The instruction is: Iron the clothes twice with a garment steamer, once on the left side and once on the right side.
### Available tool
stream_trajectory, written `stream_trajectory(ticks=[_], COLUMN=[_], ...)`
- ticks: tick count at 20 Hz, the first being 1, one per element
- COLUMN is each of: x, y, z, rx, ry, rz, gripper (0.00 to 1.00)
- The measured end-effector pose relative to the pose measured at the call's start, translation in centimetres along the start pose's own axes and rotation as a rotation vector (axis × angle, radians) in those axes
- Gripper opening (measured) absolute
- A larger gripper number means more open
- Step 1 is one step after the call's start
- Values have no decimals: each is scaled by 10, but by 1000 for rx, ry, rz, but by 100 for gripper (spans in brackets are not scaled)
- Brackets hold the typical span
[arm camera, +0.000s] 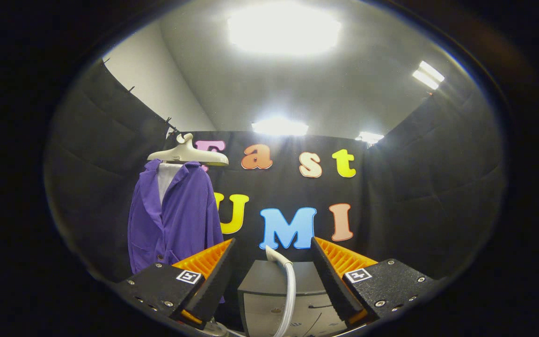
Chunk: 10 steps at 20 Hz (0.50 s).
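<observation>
A purple shirt (176, 217) hangs on a pale hanger (187, 153) against the booth wall, beyond and to the left of my fingers. The steamer's grey base unit (269, 292) stands low between my fingers, with its white handle and pale hose (289, 285) rising from it in the gap. My gripper (273, 252) is open, its two fingers spread wide on either side of the hose, touching nothing. The left finger overlaps the shirt's lower hem in the view.
Black cloth walls close the booth on the left, back and right. Bright ceiling lamps (283, 28) shine overhead. A white inner layer (166, 180) shows at the shirt's collar.
</observation>
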<state>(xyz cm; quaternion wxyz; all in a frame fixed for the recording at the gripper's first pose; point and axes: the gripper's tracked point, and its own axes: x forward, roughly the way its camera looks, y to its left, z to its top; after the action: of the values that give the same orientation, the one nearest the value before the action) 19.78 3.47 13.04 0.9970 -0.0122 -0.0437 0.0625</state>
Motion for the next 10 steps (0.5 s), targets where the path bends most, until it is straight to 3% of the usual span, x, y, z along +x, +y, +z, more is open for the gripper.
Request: stream_trajectory(ticks=[10], x=[163], y=[-37], z=[-44], rx=[153], ry=[207], rz=[147], gripper=[95])
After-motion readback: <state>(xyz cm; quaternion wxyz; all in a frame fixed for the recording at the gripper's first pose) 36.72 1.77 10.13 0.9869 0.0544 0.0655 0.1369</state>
